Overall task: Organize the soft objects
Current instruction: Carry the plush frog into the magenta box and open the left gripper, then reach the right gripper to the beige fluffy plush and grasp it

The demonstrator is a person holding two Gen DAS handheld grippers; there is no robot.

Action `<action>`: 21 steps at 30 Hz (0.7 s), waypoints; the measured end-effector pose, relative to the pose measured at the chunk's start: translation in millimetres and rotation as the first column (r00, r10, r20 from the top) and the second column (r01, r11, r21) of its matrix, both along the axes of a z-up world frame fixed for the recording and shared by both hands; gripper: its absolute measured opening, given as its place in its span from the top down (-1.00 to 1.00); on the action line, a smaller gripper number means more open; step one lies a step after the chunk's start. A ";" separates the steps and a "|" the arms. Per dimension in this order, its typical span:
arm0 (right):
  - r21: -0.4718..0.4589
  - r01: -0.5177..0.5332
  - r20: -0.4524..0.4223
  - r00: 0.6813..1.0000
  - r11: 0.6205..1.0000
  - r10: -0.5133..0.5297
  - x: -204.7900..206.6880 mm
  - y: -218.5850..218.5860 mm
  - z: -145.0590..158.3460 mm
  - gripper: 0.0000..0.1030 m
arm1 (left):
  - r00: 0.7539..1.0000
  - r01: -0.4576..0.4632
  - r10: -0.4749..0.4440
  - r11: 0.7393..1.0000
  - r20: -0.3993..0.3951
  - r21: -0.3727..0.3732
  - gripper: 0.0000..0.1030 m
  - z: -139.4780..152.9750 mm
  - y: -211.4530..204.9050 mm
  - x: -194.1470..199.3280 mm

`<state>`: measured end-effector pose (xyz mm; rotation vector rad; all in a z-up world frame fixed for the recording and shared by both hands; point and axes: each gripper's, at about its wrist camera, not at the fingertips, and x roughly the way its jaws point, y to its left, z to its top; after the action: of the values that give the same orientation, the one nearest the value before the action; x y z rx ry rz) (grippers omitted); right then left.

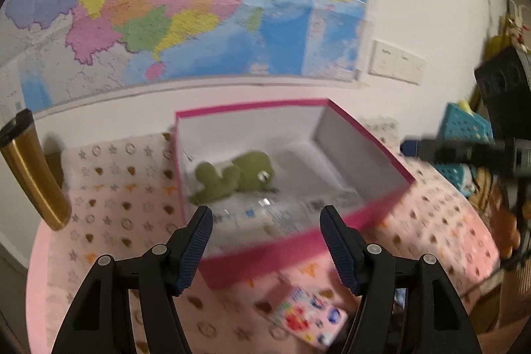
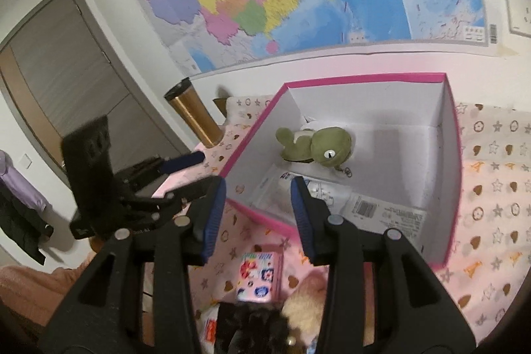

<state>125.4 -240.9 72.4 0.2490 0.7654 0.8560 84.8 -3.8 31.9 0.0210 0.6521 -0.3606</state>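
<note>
With a plush turtle [image 2: 315, 145] already in the pink box [image 2: 451, 175], both the left gripper [image 1: 265, 241] and right gripper [image 2: 259, 214] hung empty with jaws apart, so the next move was probably reaching for the near tissue pack [image 2: 260, 274].

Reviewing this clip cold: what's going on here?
A person holds a gripper in each hand over a pink patterned cloth. Both the left gripper and the right gripper are open and empty. A pink box already holds a green plush and a clear pack. A tissue pack and a cream plush lie on the cloth outside the box. A gold tumbler stands to the left of the box.
</note>
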 end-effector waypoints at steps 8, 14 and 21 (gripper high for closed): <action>-0.020 0.012 0.020 1.000 1.000 -0.011 -41.8 -30.8 8.0 0.17 | 0.995 0.075 -0.076 0.997 -0.066 -0.014 -0.33 -23.8 -13.2 -33.9; -0.091 0.054 -0.030 0.998 0.994 -0.057 -62.6 -49.4 -16.3 0.17 | 0.988 0.117 -0.119 0.993 -0.103 -0.028 -0.33 -38.5 -24.2 -46.6; -0.168 0.131 -0.155 0.975 0.977 -0.158 -64.2 -69.0 -72.6 0.17 | 0.967 0.187 -0.191 0.982 -0.167 -0.035 -0.33 -56.1 -51.2 -36.0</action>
<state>61.1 -309.9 -0.2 0.2361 0.9554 0.6383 48.8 -55.0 -24.2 0.0346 0.8179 -0.5572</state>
